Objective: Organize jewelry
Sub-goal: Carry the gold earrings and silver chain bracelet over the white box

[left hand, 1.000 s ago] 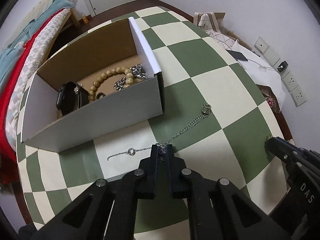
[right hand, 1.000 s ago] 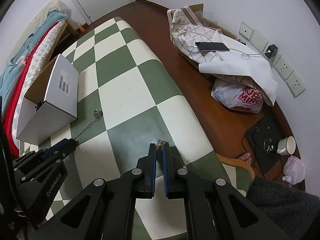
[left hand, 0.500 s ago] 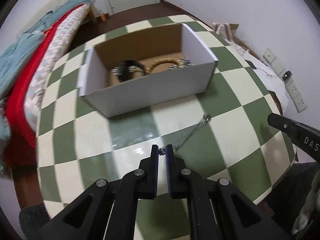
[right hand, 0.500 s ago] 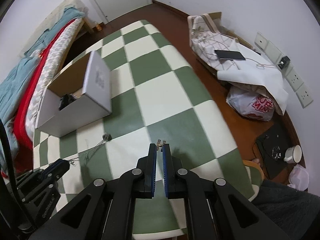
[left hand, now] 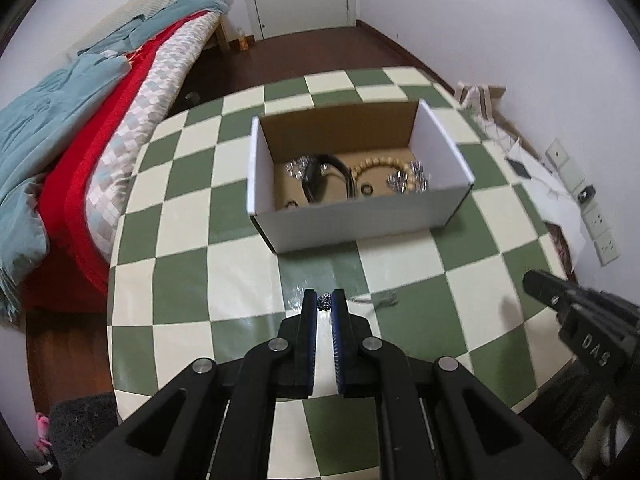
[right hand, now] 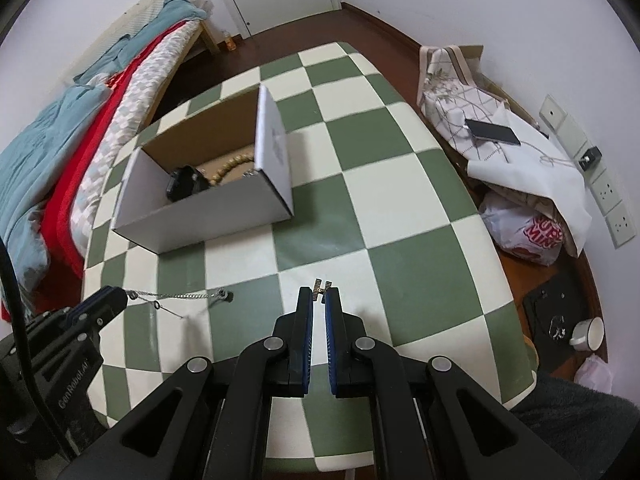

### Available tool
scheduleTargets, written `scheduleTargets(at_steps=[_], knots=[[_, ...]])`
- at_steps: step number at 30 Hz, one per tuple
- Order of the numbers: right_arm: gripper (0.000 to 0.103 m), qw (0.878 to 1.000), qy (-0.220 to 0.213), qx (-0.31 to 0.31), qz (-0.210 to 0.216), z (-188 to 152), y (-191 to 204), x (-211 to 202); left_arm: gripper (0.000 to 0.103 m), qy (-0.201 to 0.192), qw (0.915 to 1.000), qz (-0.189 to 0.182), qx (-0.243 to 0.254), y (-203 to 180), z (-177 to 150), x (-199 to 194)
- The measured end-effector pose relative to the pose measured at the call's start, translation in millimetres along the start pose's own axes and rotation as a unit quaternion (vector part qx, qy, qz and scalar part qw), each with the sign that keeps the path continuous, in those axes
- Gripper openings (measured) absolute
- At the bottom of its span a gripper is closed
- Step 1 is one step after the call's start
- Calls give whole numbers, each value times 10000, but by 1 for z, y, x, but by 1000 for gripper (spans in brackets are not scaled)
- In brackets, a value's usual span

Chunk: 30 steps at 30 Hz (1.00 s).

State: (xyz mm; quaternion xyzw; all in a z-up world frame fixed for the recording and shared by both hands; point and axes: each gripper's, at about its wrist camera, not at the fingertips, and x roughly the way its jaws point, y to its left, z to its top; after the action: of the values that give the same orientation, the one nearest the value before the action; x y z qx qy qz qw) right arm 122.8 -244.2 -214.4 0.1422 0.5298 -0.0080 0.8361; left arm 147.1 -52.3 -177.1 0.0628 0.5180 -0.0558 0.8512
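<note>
— Silver chain (right hand: 176, 295)? Pinched in left gripper (left hand: 325, 301), dangling above checkered table (right hand: 400, 208), just short of white box (left hand: 360, 220).

— And right gripper (right hand: 319, 295)? Clamped on small gold piece (right hand: 323, 285), right of box.

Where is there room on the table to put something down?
The checkered table is bare to the right of the white box, out to its edge, and behind the box. The box is crowded: bead bracelet, black watch, silver pieces. A silver chain dangles from the left hand-held gripper.
</note>
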Motion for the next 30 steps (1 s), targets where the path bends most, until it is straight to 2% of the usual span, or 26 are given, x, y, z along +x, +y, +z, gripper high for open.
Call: scheduleTargets(at_steps=[9,17,22,30], knots=[[6,9992,-303,-222,167,26,21,-33,4,-360,9986,-229,-300,18,29,-42],[6,9960,-644,-501,367,71,54,-58,4,-762,9952,-341,-505,38,83,-70],[6,9942,-676,-747,374,107,78,-53,4,-773,9950,-328,-534,46,115,-61],[6,9940,-216,-1037,280,144,97,-5,4,-241,9982,-128,-525,53,134,-3]])
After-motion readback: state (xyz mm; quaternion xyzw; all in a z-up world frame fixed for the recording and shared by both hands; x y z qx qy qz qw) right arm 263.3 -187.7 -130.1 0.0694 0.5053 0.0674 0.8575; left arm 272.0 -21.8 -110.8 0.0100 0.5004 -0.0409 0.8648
